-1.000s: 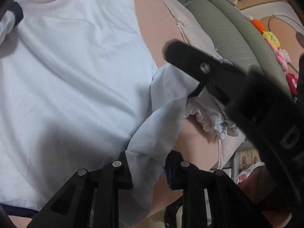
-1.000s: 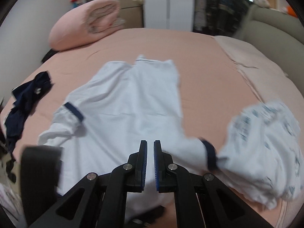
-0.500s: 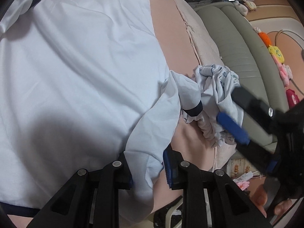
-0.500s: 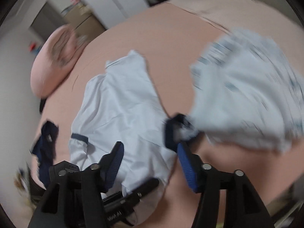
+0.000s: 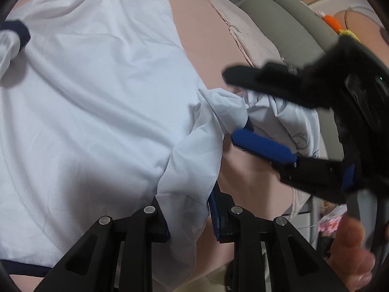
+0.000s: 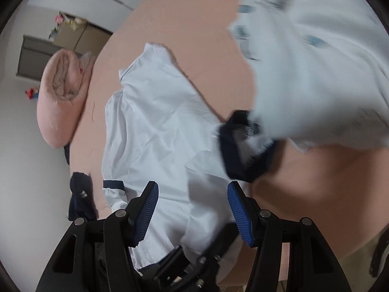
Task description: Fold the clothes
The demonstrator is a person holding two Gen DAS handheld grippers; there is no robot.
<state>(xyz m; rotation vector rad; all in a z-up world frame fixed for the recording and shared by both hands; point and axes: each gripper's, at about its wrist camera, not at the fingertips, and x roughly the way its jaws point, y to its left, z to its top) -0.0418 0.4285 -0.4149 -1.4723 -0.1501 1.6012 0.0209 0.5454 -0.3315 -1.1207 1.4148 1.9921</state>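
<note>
Change: right gripper (image 6: 192, 209) was clamped shut 1 second back and has since rolled and spread its jaws; its blue pads (image 6: 145, 214) now stand apart over the shirt's near edge, with cloth below them but nothing pinched.
Shirt: white shirt (image 5: 92, 102) lies spread flat on the pink bed (image 6: 194, 24), collar end far from the cameras, hem end near.
Cuffs: 1 navy cuff (image 6: 243, 146) sits just ahead of the right gripper's right pad, touching the crumpled garment; the other navy cuff (image 5: 17, 34) lies at the shirt's far-left side in the left view.
Left gripper: left gripper (image 5: 189, 216) is clenched on a fold of the shirt's sleeve side, the cloth bunched up between its 2 fingers.
Right gripper, left view: it reaches in from the right, 1 blue pad (image 5: 262, 146) close beside the sleeve, the other finger blurred above.
Hand: fingers of a hand (image 5: 350, 248) show at the lower right, on the right gripper's handle.
Other clothes: white printed garment (image 6: 316, 73) lies crumpled beside the sleeve; dark garment (image 6: 80, 199) lies at the bed's left edge.
Around: rolled pink quilt (image 6: 60, 97) at the far end of the bed; grey headboard (image 5: 287, 29) along its side.
</note>
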